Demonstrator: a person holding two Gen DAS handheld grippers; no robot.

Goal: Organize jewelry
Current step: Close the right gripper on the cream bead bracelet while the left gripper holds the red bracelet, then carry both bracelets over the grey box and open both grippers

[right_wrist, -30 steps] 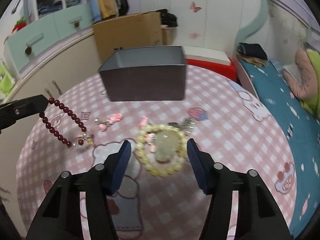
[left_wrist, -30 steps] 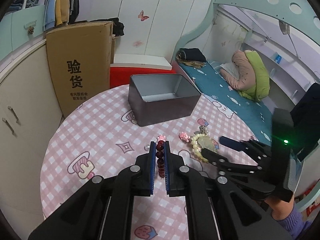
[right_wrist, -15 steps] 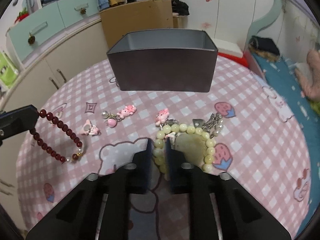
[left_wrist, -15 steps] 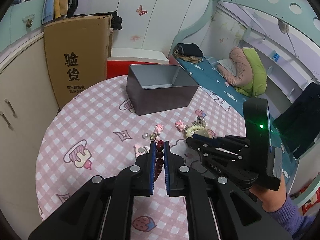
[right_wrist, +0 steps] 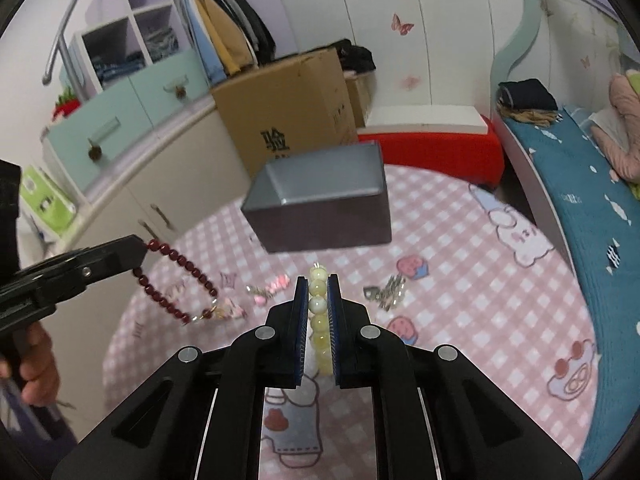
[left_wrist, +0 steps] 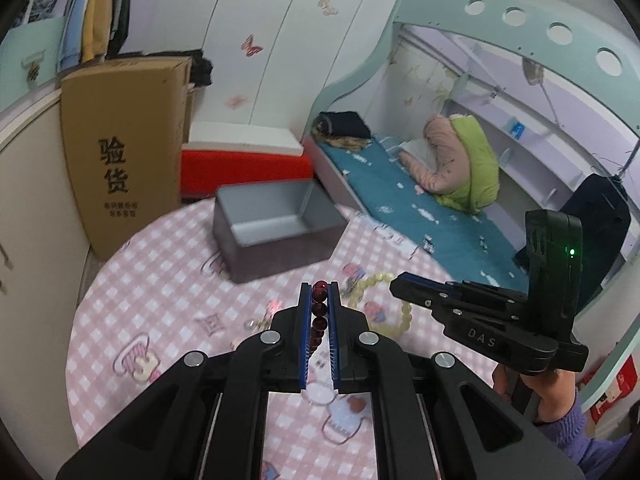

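Note:
My left gripper (left_wrist: 319, 292) is shut on a dark red bead bracelet (left_wrist: 319, 312) and holds it above the table; the bracelet hangs as a loop in the right wrist view (right_wrist: 176, 280). My right gripper (right_wrist: 318, 284) is shut on a pale yellow bead bracelet (right_wrist: 318, 308), lifted off the table; its loop hangs below the right gripper in the left wrist view (left_wrist: 384, 300). An open grey metal box (left_wrist: 276, 228) stands at the far side of the table, also in the right wrist view (right_wrist: 324, 208).
Small pink charms (right_wrist: 272, 288) and a silver keychain (right_wrist: 386, 292) lie on the pink checked round table (right_wrist: 460, 280). A cardboard box (left_wrist: 124, 148), a red-and-white bench (left_wrist: 244, 164) and cabinets stand behind the table. A bed (left_wrist: 420, 216) is at the right.
My right gripper closed on the yellow bracelet and lifted it off the table. Both grippers rose, the left still holding the red bracelet.

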